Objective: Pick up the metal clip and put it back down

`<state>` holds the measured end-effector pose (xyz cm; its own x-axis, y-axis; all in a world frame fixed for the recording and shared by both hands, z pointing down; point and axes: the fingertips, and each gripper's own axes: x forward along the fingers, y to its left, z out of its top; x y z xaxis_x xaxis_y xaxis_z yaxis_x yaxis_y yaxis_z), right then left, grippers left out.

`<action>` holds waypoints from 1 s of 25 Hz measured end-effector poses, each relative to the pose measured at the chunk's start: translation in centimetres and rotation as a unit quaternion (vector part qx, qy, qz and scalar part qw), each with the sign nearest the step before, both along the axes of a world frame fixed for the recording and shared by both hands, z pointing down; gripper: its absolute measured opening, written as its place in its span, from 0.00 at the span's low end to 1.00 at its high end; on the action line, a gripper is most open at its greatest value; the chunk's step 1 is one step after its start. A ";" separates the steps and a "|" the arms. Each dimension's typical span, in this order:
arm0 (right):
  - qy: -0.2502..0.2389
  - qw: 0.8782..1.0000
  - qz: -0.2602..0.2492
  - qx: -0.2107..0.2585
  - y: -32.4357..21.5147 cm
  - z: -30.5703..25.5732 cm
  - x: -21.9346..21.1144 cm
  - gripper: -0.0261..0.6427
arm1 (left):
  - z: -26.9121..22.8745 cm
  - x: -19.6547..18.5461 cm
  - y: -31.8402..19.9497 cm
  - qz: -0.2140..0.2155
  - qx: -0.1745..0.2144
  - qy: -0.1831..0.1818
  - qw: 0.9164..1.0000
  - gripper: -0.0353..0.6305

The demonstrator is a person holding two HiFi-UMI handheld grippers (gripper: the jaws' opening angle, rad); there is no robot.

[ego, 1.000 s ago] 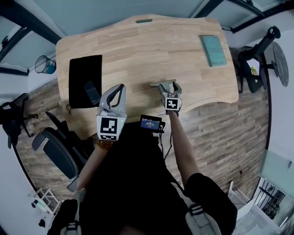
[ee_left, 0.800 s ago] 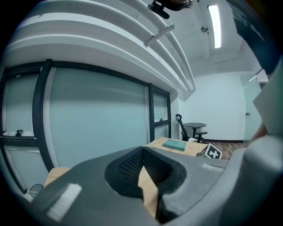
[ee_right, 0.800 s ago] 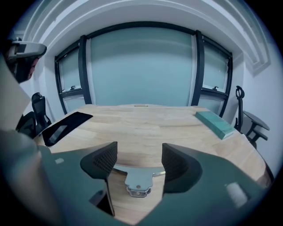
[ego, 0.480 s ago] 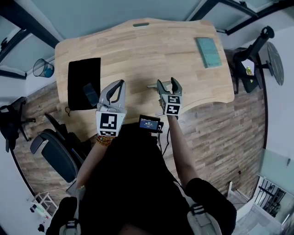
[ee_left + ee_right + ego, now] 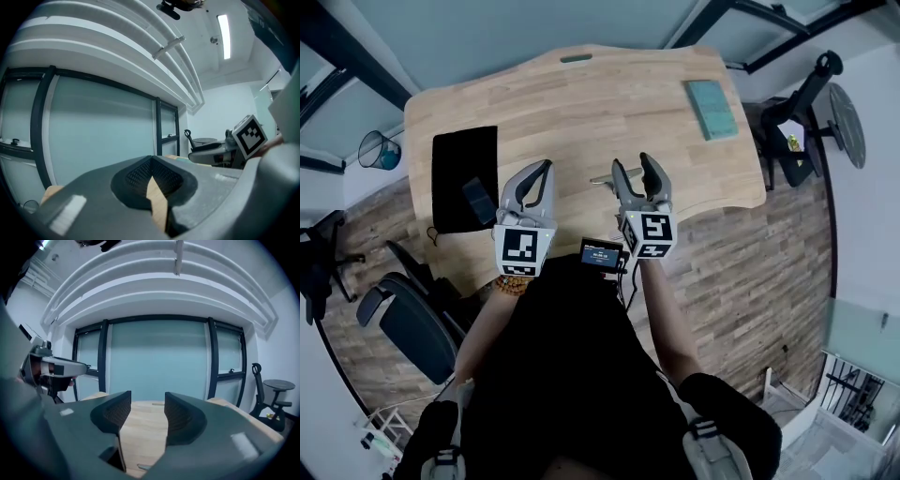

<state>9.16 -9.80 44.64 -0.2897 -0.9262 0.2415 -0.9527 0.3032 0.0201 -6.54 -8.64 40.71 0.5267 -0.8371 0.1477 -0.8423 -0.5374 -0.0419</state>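
your right gripper grips nothing; its jaws stand well apart above the wooden table. the metal clip, a thin, pale silvery strip, lies flat near the frame's centre, just left of those jaws. your left gripper is closed and empty.

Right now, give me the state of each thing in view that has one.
left gripper: shut, empty.
right gripper: open, nothing between the jaws.
metal clip: lying on the table, not held.
teal book: closed, lying flat.
small screen: lit.
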 end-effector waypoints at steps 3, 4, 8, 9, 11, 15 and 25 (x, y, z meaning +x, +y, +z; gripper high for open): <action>0.008 0.999 -0.004 0.035 0.5 -3.0 -0.7 0.38 | -0.6 0.3 0.0 0.006 0.009 0.006 1.000 0.05; 0.009 0.999 -0.004 0.045 0.7 -3.9 -0.9 0.36 | -0.9 0.4 0.0 0.008 0.013 0.008 1.000 0.05; 0.013 0.997 0.003 0.080 1.6 -6.6 -1.4 0.27 | -1.1 0.3 0.1 0.008 0.017 0.013 1.000 0.05; 0.016 0.996 0.006 0.087 1.8 -7.1 -1.4 0.24 | -1.2 0.3 0.1 0.008 0.017 0.014 1.000 0.05; 0.023 0.995 0.014 0.100 2.3 -7.9 -1.3 0.14 | -1.4 0.1 0.1 0.008 0.020 0.015 1.000 0.05; 0.043 0.993 0.015 0.108 2.9 -8.3 -1.6 0.07 | -1.5 -0.1 0.1 0.008 0.021 0.019 1.000 0.05; 0.053 0.993 0.027 0.101 3.7 -7.7 -1.6 0.07 | -0.9 -0.3 0.4 0.014 0.016 0.022 1.000 0.05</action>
<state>7.60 -6.14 36.96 -0.2204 -0.9725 0.0758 -0.9570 0.2306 0.1757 -6.81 -8.25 39.81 0.5550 -0.8261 0.0982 -0.8286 -0.5594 -0.0230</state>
